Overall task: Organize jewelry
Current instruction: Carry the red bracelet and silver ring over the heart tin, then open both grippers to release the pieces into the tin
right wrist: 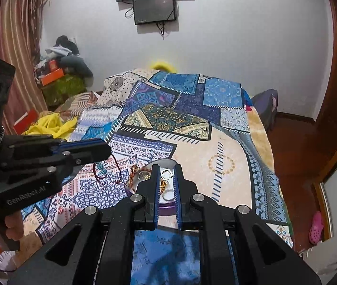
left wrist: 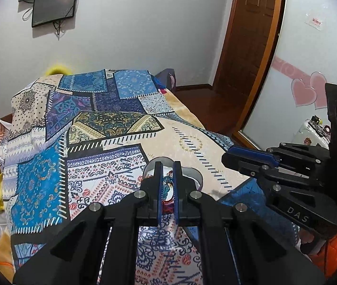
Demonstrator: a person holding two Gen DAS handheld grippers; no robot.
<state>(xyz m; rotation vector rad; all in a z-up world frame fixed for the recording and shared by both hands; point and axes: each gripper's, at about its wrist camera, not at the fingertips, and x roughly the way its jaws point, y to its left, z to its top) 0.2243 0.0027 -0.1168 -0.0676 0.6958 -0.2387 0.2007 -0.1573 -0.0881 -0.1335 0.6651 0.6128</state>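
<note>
A heart-shaped jewelry tin [left wrist: 195,174] with a purple rim lies on the patterned bedspread [left wrist: 97,142]. My left gripper [left wrist: 167,166] is narrowly closed on a blue-and-red thread bracelet [left wrist: 167,184], held just left of the tin. In the right wrist view the bracelet [right wrist: 100,169] hangs from the left gripper [right wrist: 106,149]. My right gripper [right wrist: 166,168] hovers over the tin [right wrist: 168,207], its fingers a narrow gap apart around nothing I can see gripped. Rings [right wrist: 168,196] and a gold piece [right wrist: 166,174] lie in the tin. The right gripper also shows in the left wrist view [left wrist: 225,155].
A red-gold thread bracelet [right wrist: 134,173] drapes over the tin's left edge. Yellow cloth [right wrist: 52,124] lies at the bed's left side. A cluttered stand [right wrist: 59,78] is by the curtain. A wooden door [left wrist: 247,35] and floor are on the right.
</note>
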